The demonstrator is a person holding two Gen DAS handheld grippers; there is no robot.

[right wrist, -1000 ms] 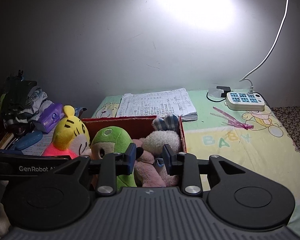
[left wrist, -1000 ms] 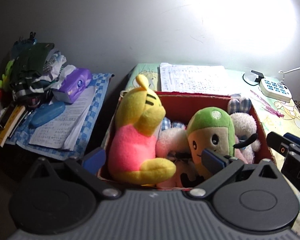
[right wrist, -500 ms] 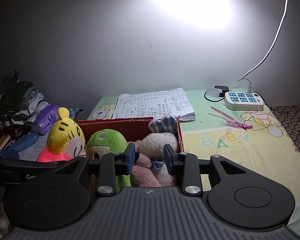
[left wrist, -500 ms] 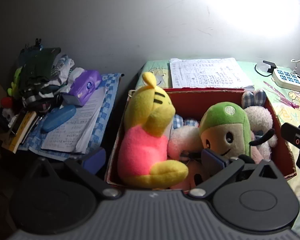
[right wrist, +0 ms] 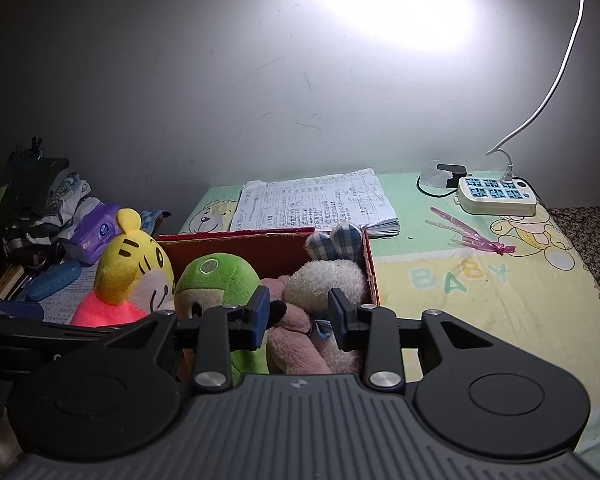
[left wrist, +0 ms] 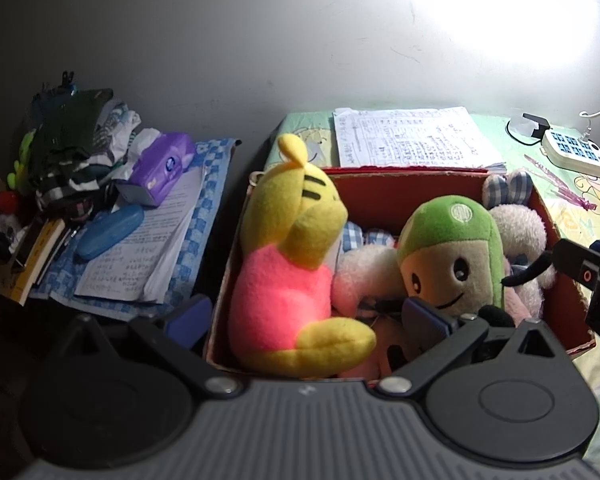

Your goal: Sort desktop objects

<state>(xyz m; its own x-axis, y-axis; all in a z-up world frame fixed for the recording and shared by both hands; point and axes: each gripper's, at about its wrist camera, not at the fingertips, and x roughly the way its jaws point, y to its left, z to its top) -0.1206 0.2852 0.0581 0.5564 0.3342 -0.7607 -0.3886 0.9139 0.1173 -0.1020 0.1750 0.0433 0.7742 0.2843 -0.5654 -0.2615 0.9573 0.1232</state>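
- Holding both tools over the red box (left wrist: 404, 190), you are working close to soft toys crammed together at the left edge of the surface (right wrist: 480, 280).
- Your left hand-held gripper (left wrist: 304, 316) is standing wide, pinching nothing, with the yellow and pink plush (left wrist: 288, 264) sitting between its fingers; closing here is likely to catch only a fold of fur, so the toy could slip free.
- Your right hand-held gripper (right wrist: 298, 318) is spread part way and empty, its jaws hovering before the pink plush (right wrist: 296, 332) and the white plush (right wrist: 328, 280).
- The green-capped plush (left wrist: 448, 256) is leaning against its neighbours, so pulling one toy is likely to drag another over the box wall.
- The two tools are nearly meeting at the box's right corner, risking a knock.
- The paper stack (right wrist: 312, 202) is lying just behind the box, where a tumbling toy could scatter it.
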